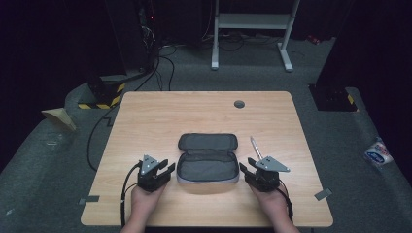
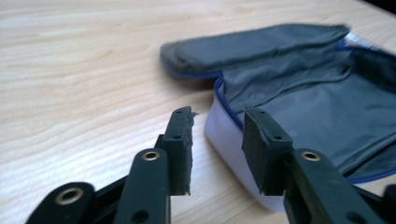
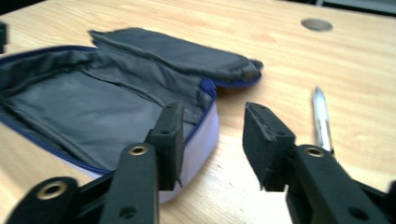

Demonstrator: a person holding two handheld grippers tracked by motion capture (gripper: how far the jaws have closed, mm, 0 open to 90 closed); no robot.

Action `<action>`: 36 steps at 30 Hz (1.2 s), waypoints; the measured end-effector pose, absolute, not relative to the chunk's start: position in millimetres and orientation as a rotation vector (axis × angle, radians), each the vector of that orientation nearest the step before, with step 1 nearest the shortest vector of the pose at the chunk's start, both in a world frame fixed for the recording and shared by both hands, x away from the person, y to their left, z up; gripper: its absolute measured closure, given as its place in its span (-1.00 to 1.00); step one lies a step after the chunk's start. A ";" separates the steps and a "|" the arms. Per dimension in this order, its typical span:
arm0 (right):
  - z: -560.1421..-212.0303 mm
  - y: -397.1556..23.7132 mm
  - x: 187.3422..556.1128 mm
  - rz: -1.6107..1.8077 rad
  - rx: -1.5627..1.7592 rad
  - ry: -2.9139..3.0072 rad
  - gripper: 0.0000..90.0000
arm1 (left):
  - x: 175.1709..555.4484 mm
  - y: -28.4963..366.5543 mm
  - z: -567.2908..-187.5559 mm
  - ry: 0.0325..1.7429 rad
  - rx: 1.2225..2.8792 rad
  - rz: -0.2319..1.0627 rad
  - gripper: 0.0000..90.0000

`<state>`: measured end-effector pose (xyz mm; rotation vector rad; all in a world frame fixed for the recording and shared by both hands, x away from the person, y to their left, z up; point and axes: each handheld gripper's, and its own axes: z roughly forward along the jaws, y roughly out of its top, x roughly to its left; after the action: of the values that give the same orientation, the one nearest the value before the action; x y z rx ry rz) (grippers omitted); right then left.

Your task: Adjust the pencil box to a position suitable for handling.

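Observation:
An open grey pencil case [image 1: 208, 167] with blue zip trim lies at the table's middle, its lid [image 1: 208, 141] folded back away from me. My left gripper [image 1: 167, 170] sits just left of the case; in the left gripper view [image 2: 217, 121] the jaws stand apart, open, with the case's pale side wall [image 2: 224, 135] just beyond the gap. My right gripper [image 1: 244, 167] sits just right of the case, also open [image 3: 212, 114], beside the case's corner [image 3: 201, 135]. A clear pen [image 1: 255, 147] [image 3: 321, 116] lies on the wood right of the case.
A round grommet hole [image 1: 239, 104] [image 3: 316, 24] is in the wooden table [image 1: 145, 116] near its far edge. Past the table stand a white frame [image 1: 252, 22] and dark equipment with a yellow-black striped foot [image 1: 104, 97]. A small packet [image 1: 378, 153] lies on the floor at the right.

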<state>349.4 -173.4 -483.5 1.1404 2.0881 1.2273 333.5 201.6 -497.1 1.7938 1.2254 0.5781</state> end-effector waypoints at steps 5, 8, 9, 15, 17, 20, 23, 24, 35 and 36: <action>-501.6 -170.8 352.7 1.128 1.190 2.104 0.38 | 335.3 206.9 -507.6 1.279 1.782 0.599 0.43; -507.0 -167.3 350.9 1.110 1.177 2.133 0.39 | 335.6 206.4 -509.4 1.265 1.797 0.587 0.42; -507.3 -166.2 350.0 1.114 1.176 2.136 0.39 | 335.6 206.2 -509.4 1.264 1.798 0.581 0.42; -504.2 -169.1 348.0 1.122 1.175 2.125 0.30 | 336.4 217.4 -508.8 1.281 1.811 0.582 0.36; -502.5 -174.3 348.9 1.125 1.183 2.112 0.26 | 336.4 225.6 -509.6 1.292 1.834 0.600 0.33; -501.6 -183.2 351.3 1.120 1.192 2.100 0.21 | 333.8 240.5 -513.5 1.321 1.868 0.621 0.30; -502.2 -190.1 354.7 1.099 1.195 2.087 0.17 | 333.7 253.1 -516.8 1.352 1.907 0.635 0.18; -502.4 -192.4 356.1 1.095 1.193 2.083 0.17 | 333.8 257.0 -517.7 1.370 1.917 0.636 0.13; -501.6 -215.4 376.2 1.081 1.221 2.076 0.17 | 320.4 284.0 -525.4 1.439 1.910 0.635 -0.06; -500.9 -216.6 377.0 1.084 1.226 2.074 0.17 | 319.3 284.2 -526.3 1.438 1.905 0.640 -0.08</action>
<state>377.0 -216.6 -500.9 1.2258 2.0744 1.0845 319.3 284.2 -526.3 1.9048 1.4381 0.6401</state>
